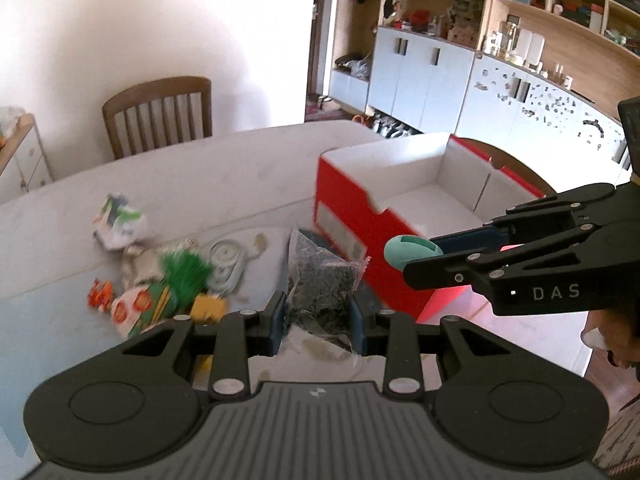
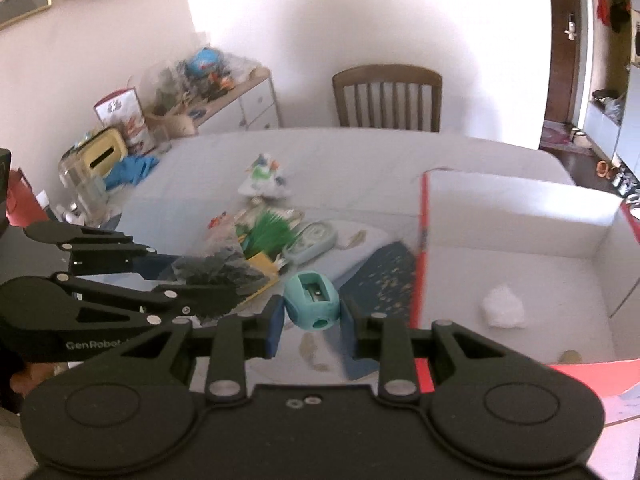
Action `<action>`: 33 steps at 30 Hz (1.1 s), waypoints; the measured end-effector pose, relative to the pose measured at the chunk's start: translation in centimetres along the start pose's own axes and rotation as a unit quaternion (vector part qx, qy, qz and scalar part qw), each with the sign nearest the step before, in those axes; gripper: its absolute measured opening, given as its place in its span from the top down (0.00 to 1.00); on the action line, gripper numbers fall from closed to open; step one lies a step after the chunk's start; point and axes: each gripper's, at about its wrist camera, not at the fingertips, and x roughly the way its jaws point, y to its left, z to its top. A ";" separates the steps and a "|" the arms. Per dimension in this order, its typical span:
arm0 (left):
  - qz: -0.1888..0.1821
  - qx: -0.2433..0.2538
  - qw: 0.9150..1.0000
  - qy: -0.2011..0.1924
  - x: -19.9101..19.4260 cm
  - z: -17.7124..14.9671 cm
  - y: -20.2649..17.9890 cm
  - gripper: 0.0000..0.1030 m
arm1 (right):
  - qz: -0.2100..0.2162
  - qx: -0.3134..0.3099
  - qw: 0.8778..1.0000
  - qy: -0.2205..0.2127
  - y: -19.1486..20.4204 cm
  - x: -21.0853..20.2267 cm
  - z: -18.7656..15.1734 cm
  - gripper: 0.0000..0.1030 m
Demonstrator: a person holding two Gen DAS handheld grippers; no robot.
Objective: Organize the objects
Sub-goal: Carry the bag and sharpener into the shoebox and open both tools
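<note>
My left gripper (image 1: 318, 320) is shut on a clear plastic bag of dark bits (image 1: 322, 284), held above the white table (image 1: 224, 176). In the right wrist view that gripper (image 2: 224, 280) comes in from the left with the bag (image 2: 218, 266). My right gripper (image 2: 312, 322) is shut on a teal pencil sharpener (image 2: 312, 300); in the left wrist view it (image 1: 416, 254) reaches in from the right with the sharpener (image 1: 406, 250), in front of the red box (image 1: 348, 204). The red box with white inside (image 2: 516, 204) stands open on the right.
Loose items lie on the table: a green brush-like tuft (image 1: 188, 270), a pale oval case (image 1: 226, 260), a small printed packet (image 1: 118, 216), orange bits (image 1: 100, 294). A crumpled white wad (image 2: 504, 306) lies in the box. A wooden chair (image 2: 388, 98) stands behind the table.
</note>
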 end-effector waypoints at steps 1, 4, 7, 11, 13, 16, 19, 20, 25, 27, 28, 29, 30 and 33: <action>-0.001 0.002 1.000 -0.001 0.2 0.5 -0.4 0.69 | -0.001 0.002 1.000 -0.004 -0.4 -0.3 0.1 0.73; 0.000 0.007 1.000 -0.005 0.8 1.8 -1.6 0.69 | -0.007 0.005 1.000 -0.016 -1.8 -1.1 0.5 0.73; 0.000 0.012 1.000 -0.011 1.4 3.1 -2.9 0.69 | -0.012 0.008 1.000 -0.025 -3.2 -1.6 0.7 0.73; 0.003 0.022 1.000 -0.015 2.4 4.3 -4.5 0.69 | -0.021 0.014 0.999 -0.039 -5.1 -2.3 1.0 0.73; 0.005 0.023 1.000 -0.015 3.0 4.9 -5.3 0.69 | -0.023 0.021 0.999 -0.042 -6.3 -2.6 1.1 0.73; 0.005 0.024 1.000 -0.014 3.7 5.6 -6.3 0.69 | -0.026 0.025 0.998 -0.046 -7.6 -3.0 1.2 0.73; 0.004 0.024 1.000 -0.015 4.4 6.5 -7.3 0.69 | -0.026 0.027 0.998 -0.048 -8.9 -3.3 1.2 0.72; 0.005 0.025 1.000 -0.016 4.6 6.7 -7.6 0.69 | -0.027 0.028 0.998 -0.049 -9.2 -3.5 1.2 0.72; 0.003 0.031 0.999 -0.016 6.1 7.8 -9.2 0.69 | -0.033 0.028 0.998 -0.050 -11.4 -4.1 1.1 0.72; 0.002 0.034 0.999 -0.013 6.8 8.2 -9.8 0.69 | -0.039 0.028 0.998 -0.049 -12.5 -4.4 1.1 0.72; 0.002 0.035 0.999 -0.011 7.2 8.4 -10.1 0.69 | -0.043 0.028 0.998 -0.048 -12.9 -4.5 1.2 0.72; 0.002 0.035 0.999 -0.009 7.6 8.6 -10.4 0.69 | -0.047 0.027 0.997 -0.046 -13.4 -4.5 1.2 0.72; 0.002 0.035 0.999 -0.006 8.0 8.8 -10.6 0.69 | -0.052 0.027 0.997 -0.044 -13.9 -4.5 1.2 0.72; 0.005 0.034 0.999 0.004 9.4 9.5 -11.2 0.69 | -0.068 0.028 0.997 -0.038 -15.5 -4.4 1.3 0.72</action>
